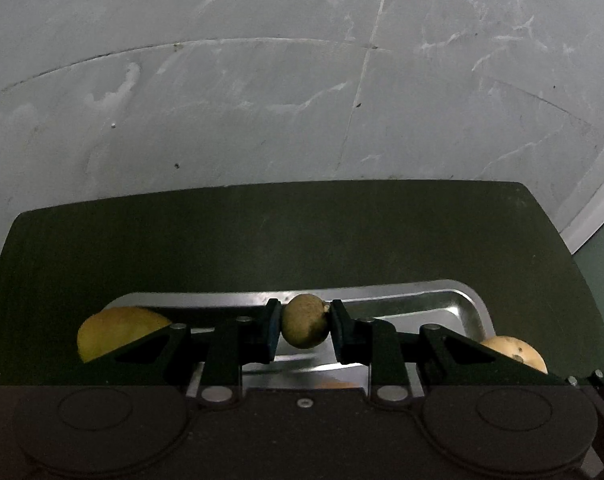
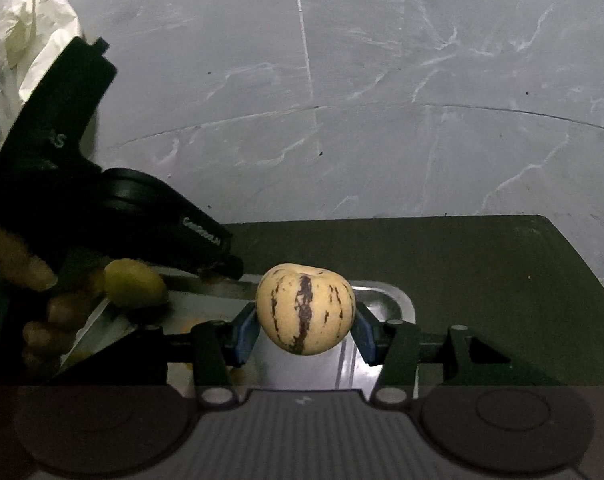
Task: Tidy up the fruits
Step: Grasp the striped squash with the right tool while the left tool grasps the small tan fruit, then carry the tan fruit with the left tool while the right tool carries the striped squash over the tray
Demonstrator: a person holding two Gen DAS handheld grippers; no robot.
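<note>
In the left wrist view my left gripper (image 1: 306, 326) is shut on a small round brown-green fruit (image 1: 305, 321), held just above a shiny metal tray (image 1: 458, 306). A yellow fruit (image 1: 117, 330) lies at the tray's left end, and a pale tan fruit (image 1: 516, 352) shows at its right. In the right wrist view my right gripper (image 2: 306, 320) is shut on a cream fruit with dark purple stripes (image 2: 306, 308), over the same metal tray (image 2: 386, 294). A yellow-green fruit (image 2: 135, 284) rests in the tray at left, below the other gripper's black body (image 2: 81, 196).
The tray sits on a dark green mat (image 1: 261, 236) on a grey marbled floor (image 1: 302, 80). A person's hand (image 2: 25, 280) holds the other gripper at the left edge. A white plastic bag (image 2: 21, 20) lies at the upper left.
</note>
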